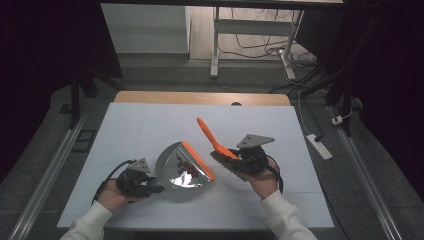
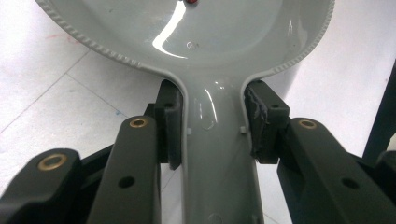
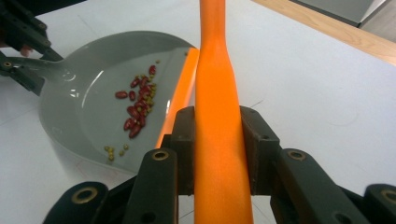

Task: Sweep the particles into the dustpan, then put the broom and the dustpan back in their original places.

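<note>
A grey dustpan (image 1: 175, 165) with an orange lip (image 1: 198, 160) rests on the white table, and red and small green beans (image 1: 186, 167) lie inside it. My left gripper (image 1: 150, 187) is shut on the dustpan's handle (image 2: 217, 158); its pads (image 2: 170, 126) press both sides. My right gripper (image 1: 240, 157) is shut on a brush's orange handle (image 1: 209, 134), just right of the lip, with dark bristles (image 1: 224, 162) below. In the right gripper view the handle (image 3: 219, 107) runs up between the jaws, the pan (image 3: 79, 88) and beans (image 3: 137, 105) lie to the left, and the left gripper (image 3: 23, 58) is at the pan's far end.
A white sheet (image 1: 150, 125) covers the table, with a wooden strip (image 1: 200, 97) at its far edge. Beyond stand a desk's white legs (image 1: 215, 45) and loose cables. A power strip (image 1: 320, 146) lies on the floor at the right.
</note>
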Demonstrator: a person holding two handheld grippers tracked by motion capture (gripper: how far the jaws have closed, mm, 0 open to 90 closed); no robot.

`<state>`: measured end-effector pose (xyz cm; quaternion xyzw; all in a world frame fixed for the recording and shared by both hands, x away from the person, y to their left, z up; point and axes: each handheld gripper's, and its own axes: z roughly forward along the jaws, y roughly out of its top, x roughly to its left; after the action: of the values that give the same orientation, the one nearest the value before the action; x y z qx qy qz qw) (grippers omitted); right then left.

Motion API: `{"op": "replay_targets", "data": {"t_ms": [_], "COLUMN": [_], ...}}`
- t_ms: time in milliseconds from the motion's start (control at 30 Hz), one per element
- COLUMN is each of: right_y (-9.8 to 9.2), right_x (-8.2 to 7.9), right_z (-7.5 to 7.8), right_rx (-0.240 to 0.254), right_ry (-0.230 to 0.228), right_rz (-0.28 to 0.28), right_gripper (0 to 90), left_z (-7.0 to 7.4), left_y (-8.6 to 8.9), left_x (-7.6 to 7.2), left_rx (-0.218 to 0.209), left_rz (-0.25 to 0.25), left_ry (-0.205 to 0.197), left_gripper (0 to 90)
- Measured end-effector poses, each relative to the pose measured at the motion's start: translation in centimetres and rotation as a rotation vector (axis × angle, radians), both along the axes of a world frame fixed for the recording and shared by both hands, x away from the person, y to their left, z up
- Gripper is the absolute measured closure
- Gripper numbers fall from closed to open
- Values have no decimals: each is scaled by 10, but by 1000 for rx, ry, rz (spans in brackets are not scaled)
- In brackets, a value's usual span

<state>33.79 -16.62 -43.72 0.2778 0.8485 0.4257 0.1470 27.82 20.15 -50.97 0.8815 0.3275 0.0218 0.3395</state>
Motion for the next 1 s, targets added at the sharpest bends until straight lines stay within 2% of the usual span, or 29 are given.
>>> {"op": "replay_targets", "data": {"t_ms": [200,300,1000], "right_y": [-9,-11,-39], "right_x": [-1,-2,-10], "right_z": [1,2,3], "right_rx": [3,3,25], "right_ry": [-4,-6,-25], "right_rz": [-16,-18,-60], "right_gripper": [701,701,702], "left_z": [1,2,6], "left_y": [1,2,9], "left_x": [-4,-7,-15], "left_rx": [-14,-37,-73], "left_rz": [33,41,129], "left_ry": [-7,-5,-19], "left_gripper": [613,613,612]}}
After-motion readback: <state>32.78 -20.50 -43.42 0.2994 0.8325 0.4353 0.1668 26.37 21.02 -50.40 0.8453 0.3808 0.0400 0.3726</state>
